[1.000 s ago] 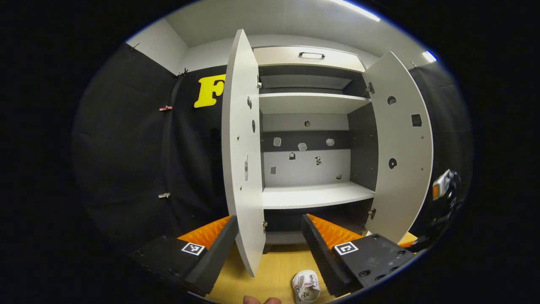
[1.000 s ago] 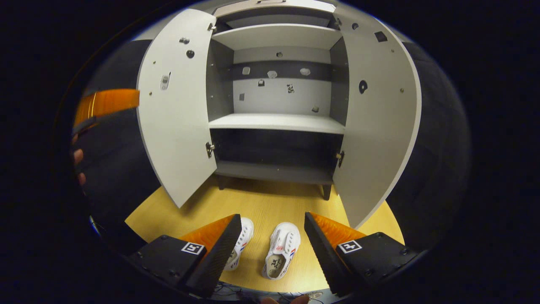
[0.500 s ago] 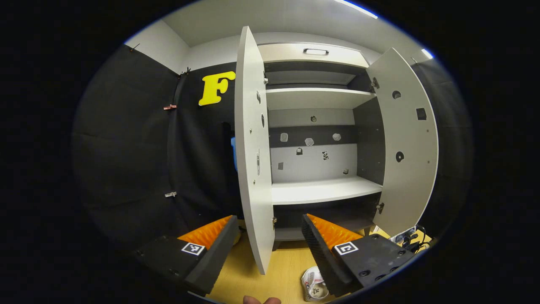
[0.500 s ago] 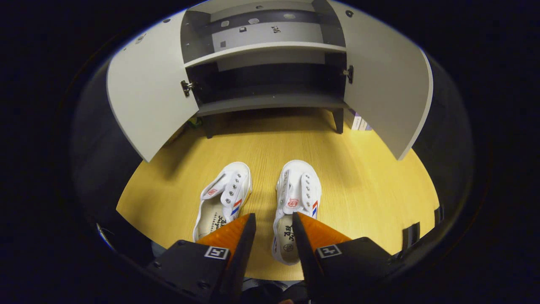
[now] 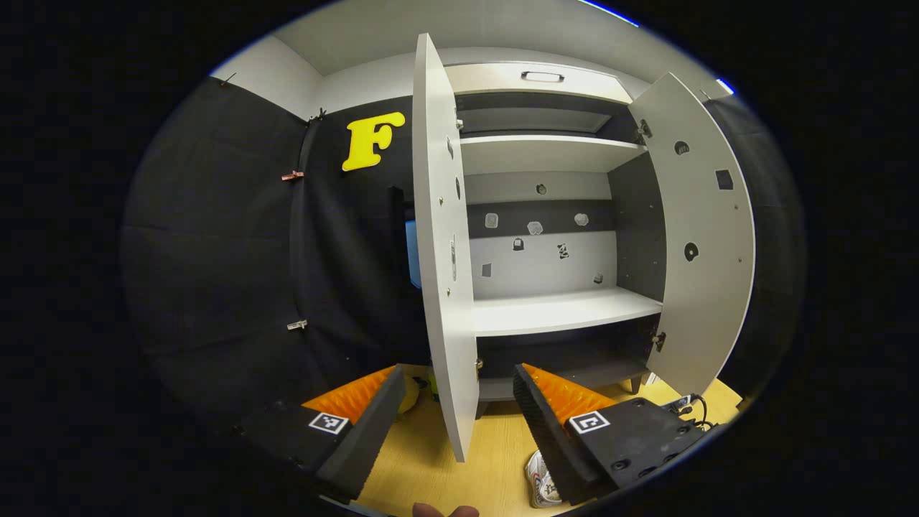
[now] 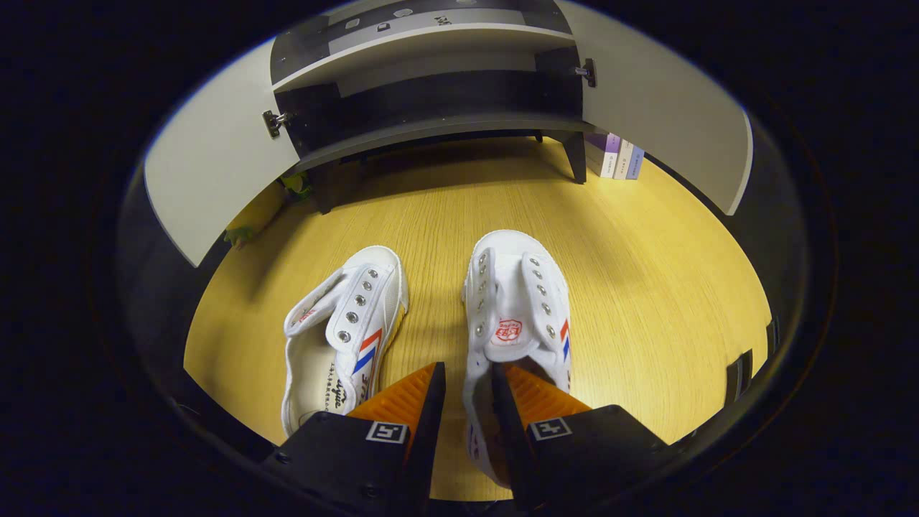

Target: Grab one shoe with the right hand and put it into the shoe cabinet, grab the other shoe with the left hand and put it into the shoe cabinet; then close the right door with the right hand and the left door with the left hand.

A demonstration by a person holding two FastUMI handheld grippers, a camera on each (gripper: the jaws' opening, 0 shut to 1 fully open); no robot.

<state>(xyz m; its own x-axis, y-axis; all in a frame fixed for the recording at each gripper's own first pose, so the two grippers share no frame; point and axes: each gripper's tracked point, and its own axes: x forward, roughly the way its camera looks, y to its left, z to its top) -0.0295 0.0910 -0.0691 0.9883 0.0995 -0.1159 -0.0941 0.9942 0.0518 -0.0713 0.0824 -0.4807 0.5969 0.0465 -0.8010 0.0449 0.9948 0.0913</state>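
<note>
Right gripper view: right claw (image 6: 467, 402) narrowed around right shoe's (image 6: 518, 309) side wall.
Squeeze firmly before lifting; left claw (image 5: 456, 402) wide open, empty.

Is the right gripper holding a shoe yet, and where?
It looks so: the right gripper has its fingers either side of the right-hand shoe's side wall near the heel. The left gripper holds nothing.

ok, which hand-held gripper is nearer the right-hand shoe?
Right. The right hand-held gripper straddles the right-hand shoe's near side wall; the left hand-held gripper is up by the cabinet's left door.
</note>
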